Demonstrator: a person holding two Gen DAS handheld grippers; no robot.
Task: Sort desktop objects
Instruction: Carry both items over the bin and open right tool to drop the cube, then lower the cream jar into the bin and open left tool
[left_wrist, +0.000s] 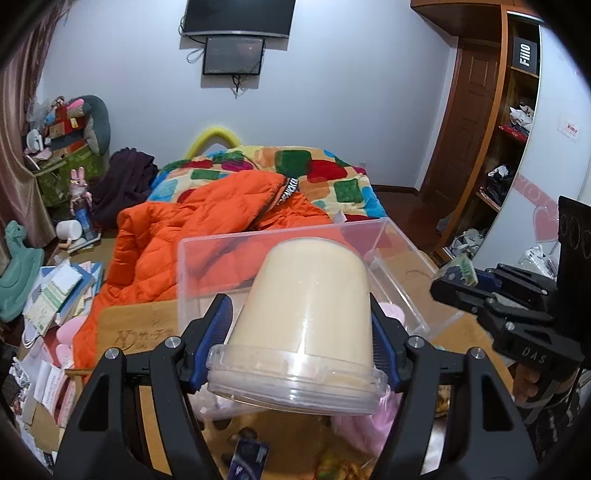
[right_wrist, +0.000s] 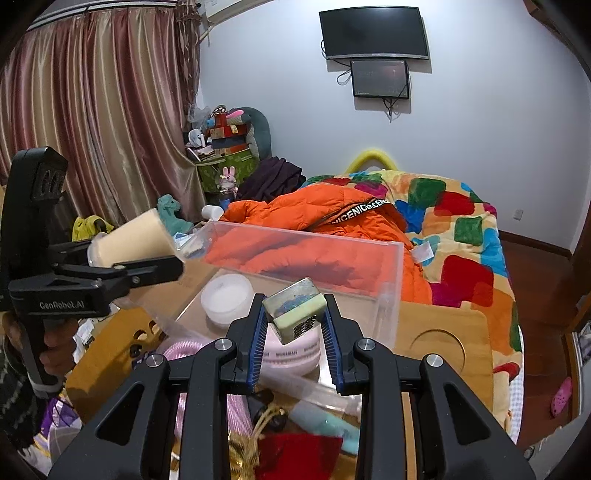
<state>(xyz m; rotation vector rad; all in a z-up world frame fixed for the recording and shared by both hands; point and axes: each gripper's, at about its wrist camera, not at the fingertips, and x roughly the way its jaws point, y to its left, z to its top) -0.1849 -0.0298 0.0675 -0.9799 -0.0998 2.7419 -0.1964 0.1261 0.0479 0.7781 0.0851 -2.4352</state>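
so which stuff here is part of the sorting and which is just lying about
In the job: cream tub in left gripper; small tin in right gripper; clear bin; white jar.
Lying about: orange jacket, patchwork blanket, books.

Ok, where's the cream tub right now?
The cream tub is clamped in the left gripper, held tilted above the clear bin; the right wrist view shows it at far left.

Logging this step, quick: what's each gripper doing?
Left gripper: closed on the cream tub.
Right gripper: closed on the small tin.
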